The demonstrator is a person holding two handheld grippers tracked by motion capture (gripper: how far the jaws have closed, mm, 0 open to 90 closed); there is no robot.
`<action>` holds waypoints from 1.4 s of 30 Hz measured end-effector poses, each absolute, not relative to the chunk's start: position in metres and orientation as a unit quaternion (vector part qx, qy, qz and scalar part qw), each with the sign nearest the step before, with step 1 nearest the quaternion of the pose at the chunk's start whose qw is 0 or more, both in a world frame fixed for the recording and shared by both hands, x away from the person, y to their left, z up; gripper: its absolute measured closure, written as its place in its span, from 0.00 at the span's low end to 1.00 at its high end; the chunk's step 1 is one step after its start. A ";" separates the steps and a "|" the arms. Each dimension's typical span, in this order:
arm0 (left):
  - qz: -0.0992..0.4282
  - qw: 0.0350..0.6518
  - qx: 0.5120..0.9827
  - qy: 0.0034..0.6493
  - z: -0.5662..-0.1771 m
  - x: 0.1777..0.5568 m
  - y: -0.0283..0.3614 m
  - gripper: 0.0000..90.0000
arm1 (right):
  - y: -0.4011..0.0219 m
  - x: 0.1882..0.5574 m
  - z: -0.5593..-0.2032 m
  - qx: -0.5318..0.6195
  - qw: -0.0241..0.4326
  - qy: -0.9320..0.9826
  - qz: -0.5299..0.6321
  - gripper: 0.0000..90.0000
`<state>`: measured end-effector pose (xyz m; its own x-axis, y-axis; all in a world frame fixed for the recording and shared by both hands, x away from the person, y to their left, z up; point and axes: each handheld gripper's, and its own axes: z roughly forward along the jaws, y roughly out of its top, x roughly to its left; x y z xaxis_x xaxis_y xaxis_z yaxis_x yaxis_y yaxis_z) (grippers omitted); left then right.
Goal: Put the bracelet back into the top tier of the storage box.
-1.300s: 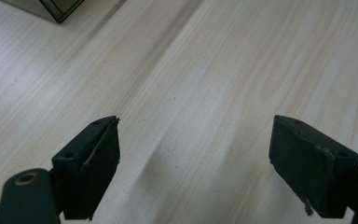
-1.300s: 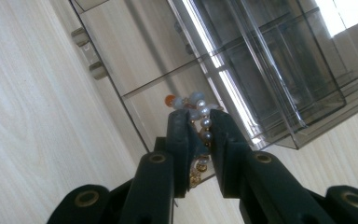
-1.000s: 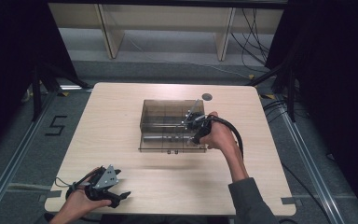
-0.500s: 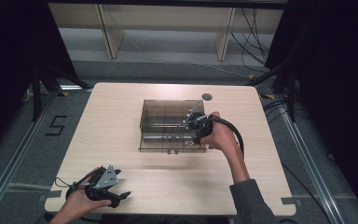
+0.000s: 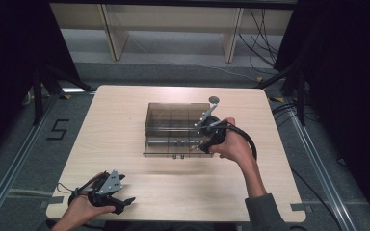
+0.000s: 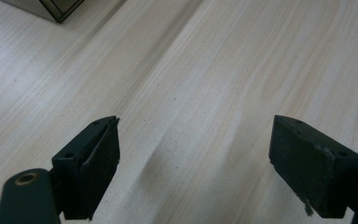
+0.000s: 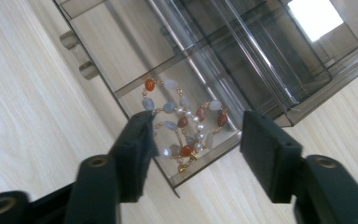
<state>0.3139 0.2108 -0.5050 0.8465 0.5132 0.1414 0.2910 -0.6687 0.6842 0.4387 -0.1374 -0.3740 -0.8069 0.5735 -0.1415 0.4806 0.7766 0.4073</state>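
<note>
The beads (image 7: 182, 128) lie in a corner part of the box (image 5: 160, 111), loose, below the right gripper (image 7: 193, 140). Its jaws have just been opening and now stand apart, holding nothing. A second ago that gripper sat a bit lower over the box. The left gripper (image 5: 110, 191) rests spread wide, well apart from the box, and has not moved.

Two hand-held black claws. The left claw (image 5: 107, 191), at lower left of the high view, carries a grey three-cornered plate. The right claw (image 5: 208, 135), mid-frame, trails a looping black cable. A dark grey sleeve (image 5: 266, 215) covers the right forearm.
</note>
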 end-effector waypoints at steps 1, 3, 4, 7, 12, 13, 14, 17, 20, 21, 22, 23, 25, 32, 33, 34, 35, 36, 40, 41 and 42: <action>0.162 0.339 0.899 0.224 -0.504 0.314 0.211 0.18 | -0.139 0.437 -0.374 0.284 0.129 0.932 0.184 0.45; 0.164 0.340 0.898 0.223 -0.504 0.314 0.211 0.18 | -0.142 0.433 -0.374 0.285 0.132 0.929 0.195 0.43; 0.165 0.340 0.898 0.223 -0.504 0.313 0.211 0.18 | -0.143 0.431 -0.375 0.290 0.132 0.927 0.200 0.41; 0.169 0.338 0.898 0.225 -0.504 0.314 0.212 0.18 | -0.149 0.425 -0.377 0.287 0.146 0.923 0.213 0.40; 0.163 0.348 0.895 0.229 -0.505 0.313 0.211 0.18 | -0.154 0.413 -0.383 0.301 0.143 0.912 0.238 0.37; 0.163 0.348 0.894 0.229 -0.505 0.313 0.211 0.18 | -0.156 0.411 -0.384 0.301 0.147 0.910 0.244 0.36; 0.166 0.348 0.894 0.229 -0.505 0.313 0.211 0.18 | -0.157 0.410 -0.386 0.300 0.150 0.909 0.248 0.36; 0.167 0.341 0.897 0.227 -0.504 0.314 0.211 0.18 | -0.160 0.405 -0.389 0.308 0.154 0.903 0.257 0.34; 0.168 0.340 0.898 0.226 -0.504 0.314 0.211 0.18 | -0.161 0.399 -0.392 0.313 0.153 0.900 0.262 0.32; 0.168 0.339 0.898 0.225 -0.504 0.313 0.211 0.18 | -0.162 0.398 -0.392 0.310 0.157 0.900 0.263 0.32; 0.169 0.340 0.898 0.225 -0.504 0.313 0.211 0.18 | -0.163 0.396 -0.392 0.313 0.161 0.897 0.267 0.32; 0.169 0.340 0.898 0.225 -0.504 0.313 0.211 0.18 | -0.163 0.396 -0.392 0.313 0.161 0.897 0.267 0.32; 0.162 0.342 0.898 0.224 -0.504 0.314 0.211 0.18 | -0.164 0.390 -0.392 0.319 0.164 0.893 0.273 0.30; 0.172 0.335 0.900 0.221 -0.503 0.313 0.212 0.18 | -0.174 0.384 -0.401 0.327 0.163 0.886 0.285 0.29; 0.167 0.340 0.898 0.224 -0.503 0.313 0.211 0.18 | -0.174 0.383 -0.404 0.330 0.169 0.881 0.293 0.29; 0.164 0.342 0.898 0.223 -0.504 0.313 0.211 0.18 | -0.175 0.382 -0.405 0.331 0.167 0.880 0.296 0.29; 0.164 0.342 0.898 0.223 -0.504 0.313 0.211 0.18 | -0.176 0.382 -0.406 0.330 0.163 0.882 0.294 0.29; 0.166 0.340 0.898 0.223 -0.504 0.313 0.211 0.18 | -0.176 0.382 -0.408 0.335 0.168 0.878 0.298 0.28; 0.167 0.339 0.898 0.224 -0.504 0.313 0.211 0.18 | -0.178 0.382 -0.415 0.324 0.169 0.881 0.299 0.27; 0.168 0.340 0.898 0.223 -0.504 0.313 0.211 0.18 | -0.179 0.381 -0.418 0.324 0.177 0.877 0.307 0.27; 0.165 0.342 0.897 0.225 -0.504 0.312 0.211 0.18 | -0.180 0.379 -0.419 0.329 0.170 0.876 0.309 0.27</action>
<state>0.3123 0.2110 -0.5039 0.8442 0.5166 0.1428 0.2908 -0.6653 0.6876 0.3790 -0.1801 -0.4185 -0.7251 0.6821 -0.0948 0.4715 0.5921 0.6536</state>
